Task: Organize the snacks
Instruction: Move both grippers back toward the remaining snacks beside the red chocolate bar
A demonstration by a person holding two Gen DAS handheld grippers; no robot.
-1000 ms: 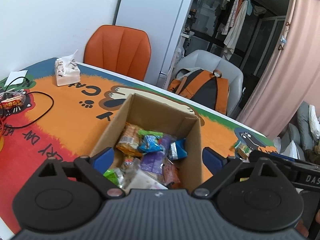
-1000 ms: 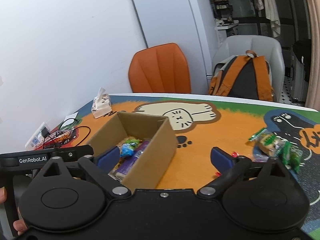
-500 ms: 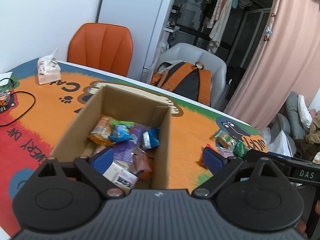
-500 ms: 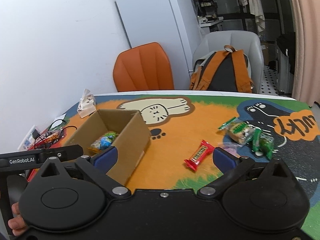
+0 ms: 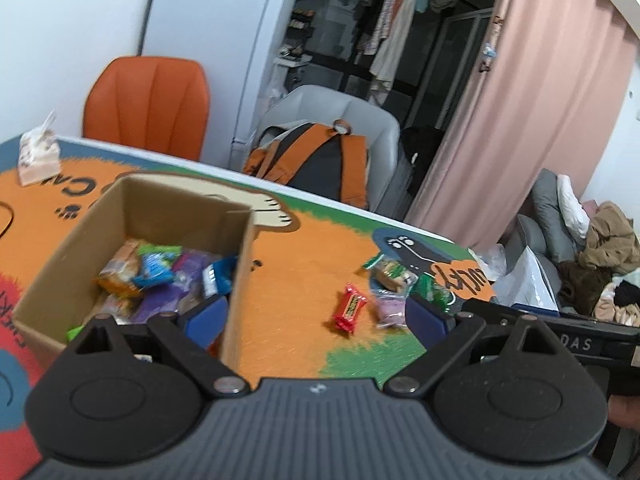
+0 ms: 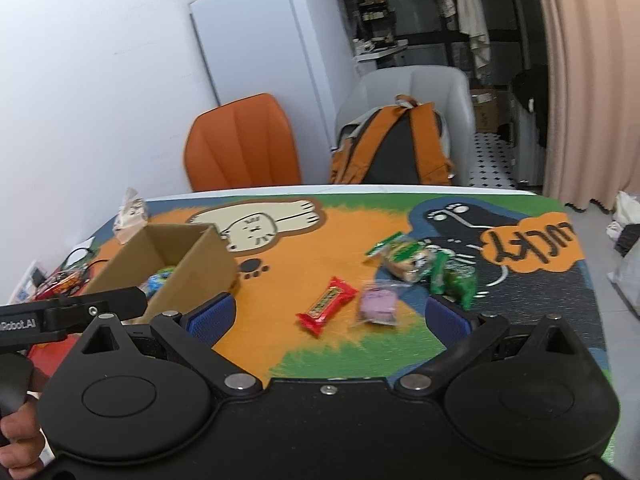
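An open cardboard box [image 5: 240, 264] [image 6: 208, 264] holds several bright snack packets [image 5: 160, 276]. Loose on the cartoon tablecloth lie a red candy bar [image 5: 349, 309] [image 6: 327, 305], a purple packet [image 5: 390, 308] [image 6: 378, 305] and a cluster of green-wrapped snacks [image 5: 394, 274] [image 6: 424, 266]. My left gripper [image 5: 314, 316] is open and empty, its left finger over the box's near right corner. My right gripper [image 6: 328, 320] is open and empty, just short of the red bar and purple packet.
A tissue pack [image 5: 38, 156] [image 6: 130, 216] sits at the table's far left, with cables [image 6: 72, 268] beyond the box. Behind the table are an orange chair [image 6: 240, 144] and a grey chair carrying an orange backpack [image 6: 394, 148]. A hand [image 6: 20, 448] holds the left gripper's handle.
Both grippers have swung right, away from the box toward the loose snacks. The red bar and purple packet now lie between the fingers in both views. Both stay open.
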